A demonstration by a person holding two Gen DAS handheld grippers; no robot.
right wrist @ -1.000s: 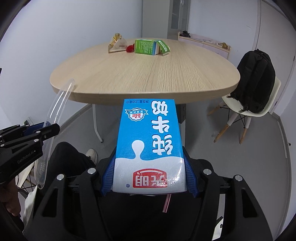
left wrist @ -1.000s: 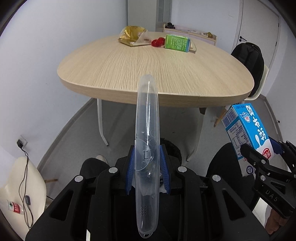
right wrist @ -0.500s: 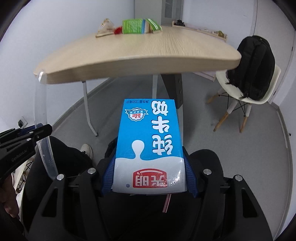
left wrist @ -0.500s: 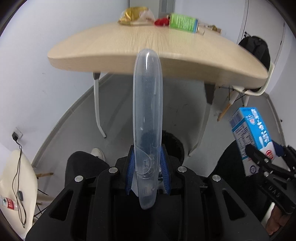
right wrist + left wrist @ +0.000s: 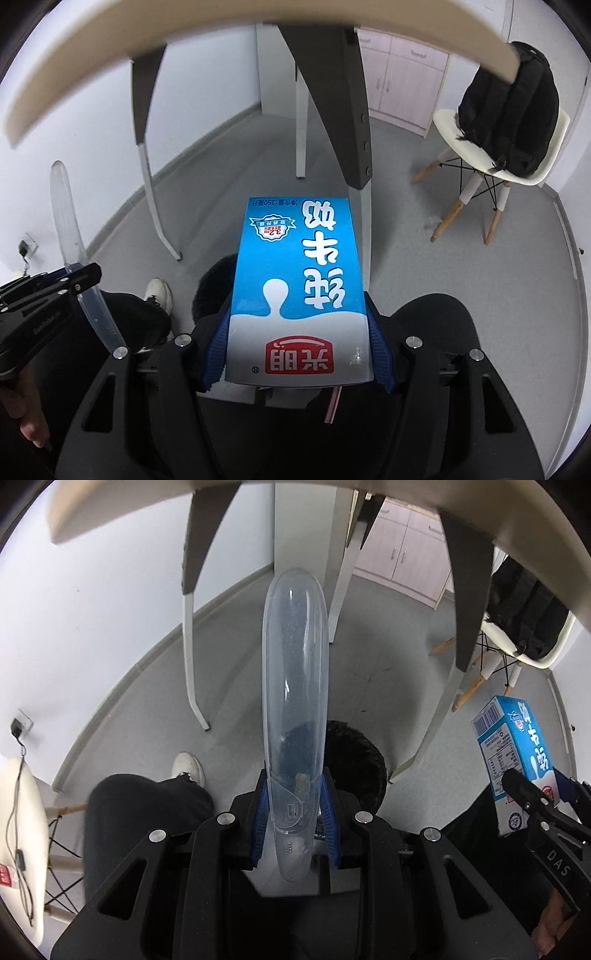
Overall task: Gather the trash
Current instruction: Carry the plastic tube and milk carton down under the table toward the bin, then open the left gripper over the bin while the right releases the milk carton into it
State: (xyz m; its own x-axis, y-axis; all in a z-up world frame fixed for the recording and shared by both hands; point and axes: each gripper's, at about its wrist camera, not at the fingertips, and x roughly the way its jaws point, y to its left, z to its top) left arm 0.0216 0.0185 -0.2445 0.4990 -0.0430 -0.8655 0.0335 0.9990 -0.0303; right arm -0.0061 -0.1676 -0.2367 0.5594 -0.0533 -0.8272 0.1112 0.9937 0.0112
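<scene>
Left gripper (image 5: pixel 293 812) is clamped on a long clear plastic lid (image 5: pixel 294 686), right gripper (image 5: pixel 297 350) squeezes a blue-and-white milk carton (image 5: pixel 297 295). Both hang below the pale wooden bench (image 5: pixel 207 35), right above a round black trash bin (image 5: pixel 354 760) on the grey floor.

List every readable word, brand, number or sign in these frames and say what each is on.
"纯牛奶", upside down: milk carton, held by the right gripper.
"光明", red logo: same carton.
"3.2" in the badge, "250毫升" at the far edge: same carton.
"DAS": right gripper's arm.
"GenRobot.AI", faint: left gripper's arm.
Carton side panel: barcode and print too small to read.
Clear case in the left gripper: no text.
</scene>
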